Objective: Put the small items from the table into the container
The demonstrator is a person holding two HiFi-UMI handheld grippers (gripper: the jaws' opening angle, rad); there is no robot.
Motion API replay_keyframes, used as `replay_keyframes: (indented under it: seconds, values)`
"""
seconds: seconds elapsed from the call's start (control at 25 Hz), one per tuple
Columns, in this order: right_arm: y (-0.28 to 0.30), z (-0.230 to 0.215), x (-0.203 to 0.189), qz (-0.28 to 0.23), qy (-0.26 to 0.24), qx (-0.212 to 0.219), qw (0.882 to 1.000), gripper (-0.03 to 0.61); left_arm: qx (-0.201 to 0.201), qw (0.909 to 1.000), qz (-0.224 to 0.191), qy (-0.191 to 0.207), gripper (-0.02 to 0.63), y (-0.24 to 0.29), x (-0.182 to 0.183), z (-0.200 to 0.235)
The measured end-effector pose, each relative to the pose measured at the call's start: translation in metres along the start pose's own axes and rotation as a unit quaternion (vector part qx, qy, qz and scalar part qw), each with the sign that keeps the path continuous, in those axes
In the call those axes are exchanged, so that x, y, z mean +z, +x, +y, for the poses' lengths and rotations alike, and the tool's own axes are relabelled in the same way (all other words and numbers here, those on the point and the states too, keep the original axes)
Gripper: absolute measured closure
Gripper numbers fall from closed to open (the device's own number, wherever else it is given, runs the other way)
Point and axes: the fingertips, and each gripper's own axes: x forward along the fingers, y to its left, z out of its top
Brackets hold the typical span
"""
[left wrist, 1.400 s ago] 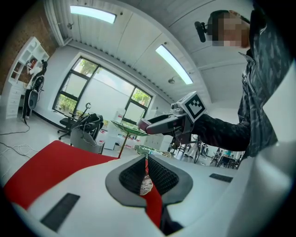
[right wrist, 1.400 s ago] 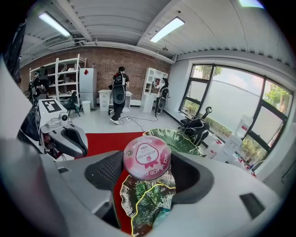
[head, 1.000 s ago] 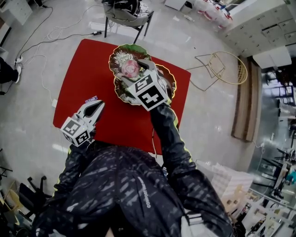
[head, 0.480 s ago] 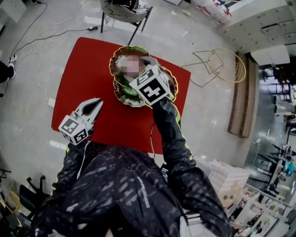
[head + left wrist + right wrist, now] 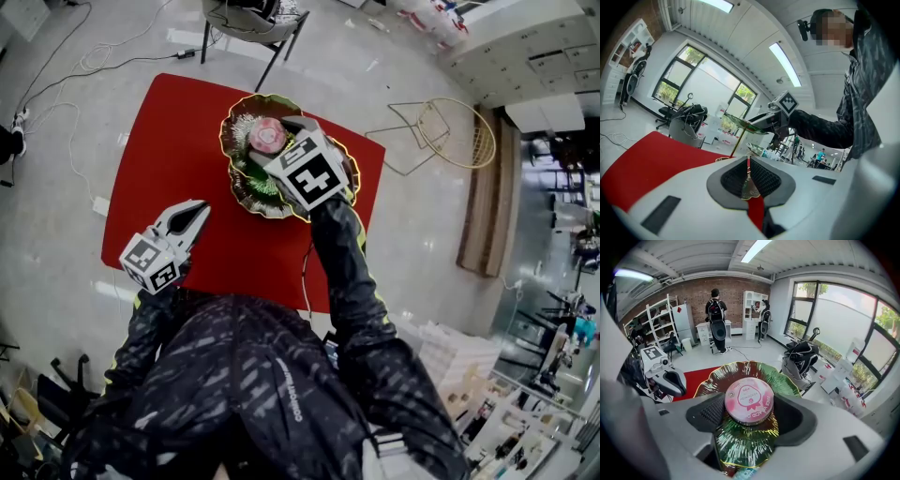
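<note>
1. the right gripper (image 5: 750,405) is clamped on a round pink tin (image 5: 266,137), with one pad pressed against each side of its rim.
2. the tin sits flat, lid up, over the top tier of the tiered dish (image 5: 740,442), a green container with a gold scalloped rim. whether the tin touches the tier or hangs just above it cannot be told.
3. the dish stands on the red worktop (image 5: 159,150), towards its far edge, with the lower tier (image 5: 246,190) partly under the right gripper's marker cube.
4. the left gripper (image 5: 194,214) is over the near left part of the worktop, well apart from the dish and pointing towards it.
5. its jaws are drawn together, and a thin shiny foil piece (image 5: 750,188) with a gold edge is pinched in the slit between the pads. what the piece is cannot be made out.
</note>
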Motion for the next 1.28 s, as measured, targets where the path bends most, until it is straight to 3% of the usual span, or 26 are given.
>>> replay_keyframes:
  seconds: [0.36, 0.76, 1.28]
  values:
    - [-0.005, -0.003, 0.002, -0.01, 0.002, -0.003, 1.0, 0.262, -0.003, 1.0, 0.0, 0.005, 0.601, 0.004, 0.005, -0.004]
    - [-0.007, -0.006, 0.004, -0.027, -0.018, -0.028, 0.999, 0.262, 0.0, 1.0, -0.001, 0.005, 0.601, 0.001, 0.005, -0.005]
    - [-0.036, -0.005, 0.003, -0.044, -0.009, -0.059, 0.997, 0.262, -0.009, 0.9997, 0.0, 0.024, 0.601, 0.008, 0.009, -0.022]
